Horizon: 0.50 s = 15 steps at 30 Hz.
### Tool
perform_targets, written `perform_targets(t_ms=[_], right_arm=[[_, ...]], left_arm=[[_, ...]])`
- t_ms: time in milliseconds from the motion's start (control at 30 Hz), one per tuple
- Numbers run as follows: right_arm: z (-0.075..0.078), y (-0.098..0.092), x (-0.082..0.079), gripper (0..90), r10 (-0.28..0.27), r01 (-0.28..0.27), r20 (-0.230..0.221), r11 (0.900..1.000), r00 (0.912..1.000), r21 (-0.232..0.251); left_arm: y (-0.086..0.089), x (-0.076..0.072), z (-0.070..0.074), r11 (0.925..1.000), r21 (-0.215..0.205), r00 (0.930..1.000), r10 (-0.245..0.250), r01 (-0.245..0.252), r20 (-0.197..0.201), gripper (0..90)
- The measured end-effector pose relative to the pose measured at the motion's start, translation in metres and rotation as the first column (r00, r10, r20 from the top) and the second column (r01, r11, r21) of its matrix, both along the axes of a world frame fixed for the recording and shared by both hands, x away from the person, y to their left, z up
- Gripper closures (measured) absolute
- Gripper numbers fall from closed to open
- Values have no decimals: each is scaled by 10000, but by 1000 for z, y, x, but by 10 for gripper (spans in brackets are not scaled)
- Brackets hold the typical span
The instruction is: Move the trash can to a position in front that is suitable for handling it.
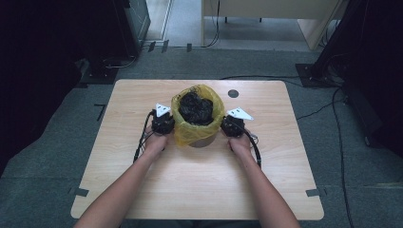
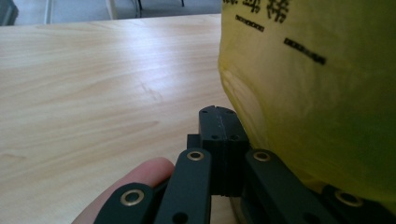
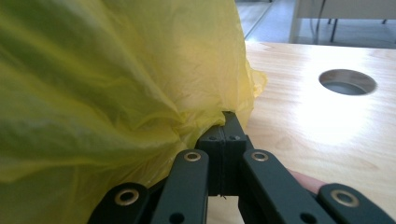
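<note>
Yellow bag sits on the table, slightly back of centre, draped over a small round bin whose base peeks out under the plastic at the near side. The bag mouth is open at the top with a dark crumpled mass inside. Left tongs are at the bag's left flank, right tongs at its right flank, so the bag lies directly between the two, both at about mid height of the bag. Left gripper view: left tongs have jaws pressed flat together, tips up against the yellow film, which bulges just to their right; can't tell whether any film is pinched between them. The film carries black printed characters near its top. A fingertip shows low left of the jaws. Right gripper view: right tongs are also fully closed, and the plastic puckers into creases right at the tips, so they look clamped on a fold of the bag. A round cable hole in the table lies beyond, well apart from the bag. Both forearms come in from the near edge, hands around the gripper bodies.
</note>
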State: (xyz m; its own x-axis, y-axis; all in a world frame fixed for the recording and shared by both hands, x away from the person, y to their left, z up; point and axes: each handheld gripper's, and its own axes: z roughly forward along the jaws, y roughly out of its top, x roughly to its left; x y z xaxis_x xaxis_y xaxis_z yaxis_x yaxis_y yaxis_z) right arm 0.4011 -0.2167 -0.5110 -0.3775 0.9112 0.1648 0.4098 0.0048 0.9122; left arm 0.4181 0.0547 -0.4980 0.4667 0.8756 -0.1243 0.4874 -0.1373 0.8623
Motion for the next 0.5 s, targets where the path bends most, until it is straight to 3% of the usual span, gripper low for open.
perform_targets(t_ms=[100,300,500], right_arm=[[0,-2,-13,900,-238,238,-87,9997,9997,33],[-1,0,-36,900,-393,387,-216,9989,9990,-248],[-1,0,-56,900,-271,268,-597,9996,9978,-68]], left_arm=[[-3,-13,-1,9996,226,9999,-159,160,-14,900],[-2,-28,-1,9988,292,9992,-380,384,-109,900],[1,-40,-1,9977,239,9974,-634,642,-330,900]])
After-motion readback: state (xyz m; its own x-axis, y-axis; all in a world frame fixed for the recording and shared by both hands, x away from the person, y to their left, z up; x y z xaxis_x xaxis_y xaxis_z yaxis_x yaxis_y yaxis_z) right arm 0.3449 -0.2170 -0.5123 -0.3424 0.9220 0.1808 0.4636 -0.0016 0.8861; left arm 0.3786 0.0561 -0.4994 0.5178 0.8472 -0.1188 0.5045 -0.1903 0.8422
